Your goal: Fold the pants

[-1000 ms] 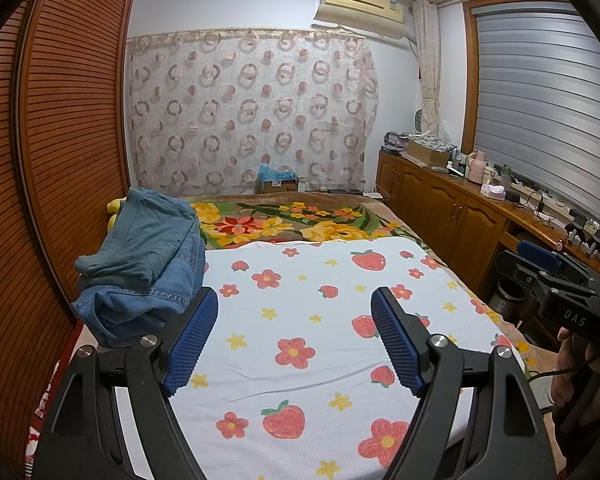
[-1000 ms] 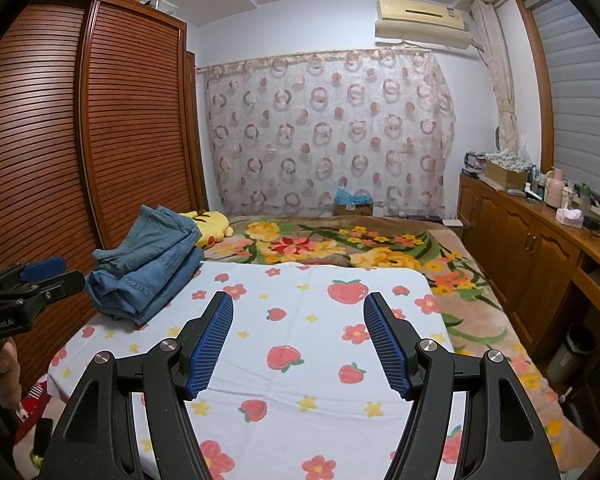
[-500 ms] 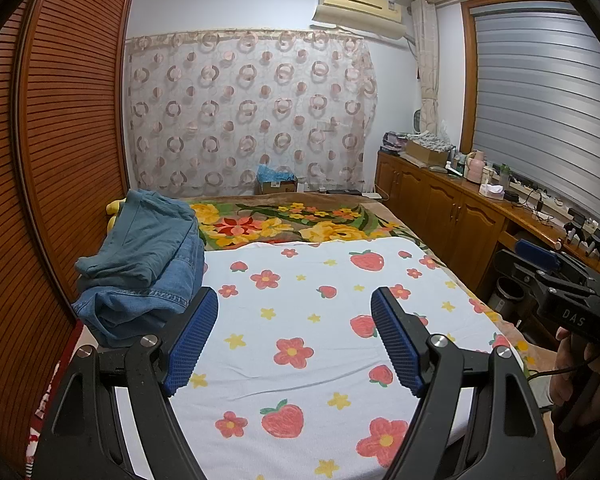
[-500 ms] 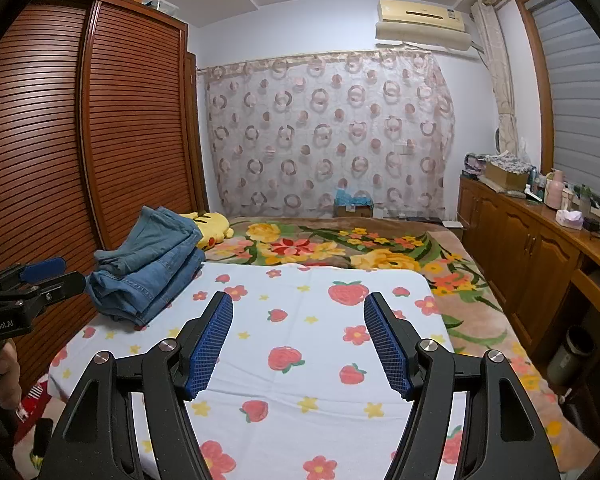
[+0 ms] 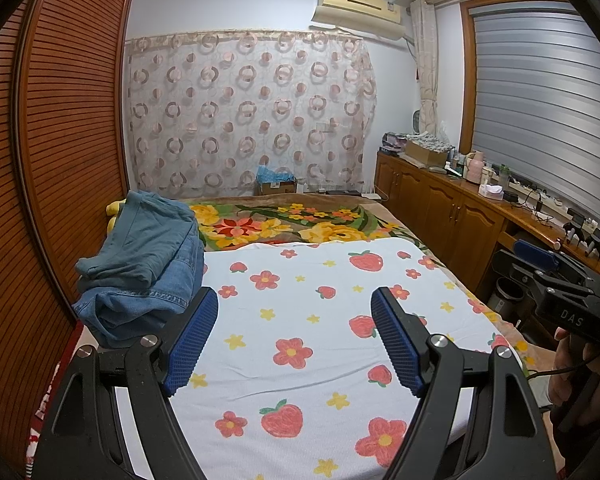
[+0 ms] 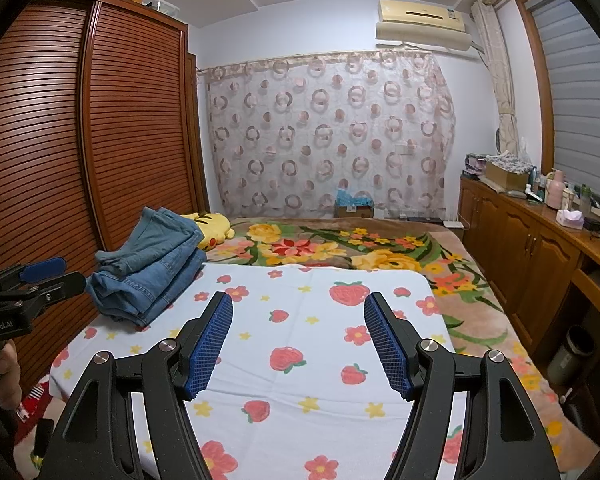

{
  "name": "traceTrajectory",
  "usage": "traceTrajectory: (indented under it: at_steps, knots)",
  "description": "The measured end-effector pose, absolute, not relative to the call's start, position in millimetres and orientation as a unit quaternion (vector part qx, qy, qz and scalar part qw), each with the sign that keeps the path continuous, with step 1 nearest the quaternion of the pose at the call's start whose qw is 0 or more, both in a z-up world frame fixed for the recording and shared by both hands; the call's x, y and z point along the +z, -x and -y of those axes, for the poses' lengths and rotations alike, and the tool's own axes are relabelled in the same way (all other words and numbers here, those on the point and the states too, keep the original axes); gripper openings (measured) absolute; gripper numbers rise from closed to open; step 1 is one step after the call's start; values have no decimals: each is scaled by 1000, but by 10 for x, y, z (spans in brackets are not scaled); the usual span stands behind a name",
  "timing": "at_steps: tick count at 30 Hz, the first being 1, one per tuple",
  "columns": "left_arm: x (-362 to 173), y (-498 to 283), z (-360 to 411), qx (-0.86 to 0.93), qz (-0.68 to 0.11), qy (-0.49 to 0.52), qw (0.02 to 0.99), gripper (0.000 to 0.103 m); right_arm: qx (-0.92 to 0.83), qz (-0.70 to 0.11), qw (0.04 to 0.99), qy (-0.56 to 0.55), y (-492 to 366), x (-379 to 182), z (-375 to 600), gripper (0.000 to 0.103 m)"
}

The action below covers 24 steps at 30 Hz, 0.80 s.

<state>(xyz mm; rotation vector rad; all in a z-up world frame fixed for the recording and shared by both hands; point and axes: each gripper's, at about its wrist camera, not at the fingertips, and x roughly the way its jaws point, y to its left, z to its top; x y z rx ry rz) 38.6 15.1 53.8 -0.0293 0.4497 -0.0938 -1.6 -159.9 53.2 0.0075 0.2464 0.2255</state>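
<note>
Left gripper and right gripper: both released, empty, above the sheet. Jeans: piled at the sheet's far-left corner. Advice: pinch only the top pair's waistband.

A home bedroom: a bed fills the middle, spread with a floral blanket and, over its near half, a white strawberry-print sheet. Louvred wooden wardrobe doors stand at 9 o'clock, a ring-patterned curtain hangs across the far wall at 12 o'clock with a wall air conditioner above it toward 1 o'clock. At 3 o'clock a low wooden cabinet run under a shuttered window carries household clutter: a pink flask, a tissue box, bottles and cables.
</note>
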Motion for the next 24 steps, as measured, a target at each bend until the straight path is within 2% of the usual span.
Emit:
traceTrajectory:
  at_steps: [24]
  knots:
    - [534, -385, -150, -47, -223, 15, 974, 80, 112, -122, 986, -4, 10, 531, 1588, 71]
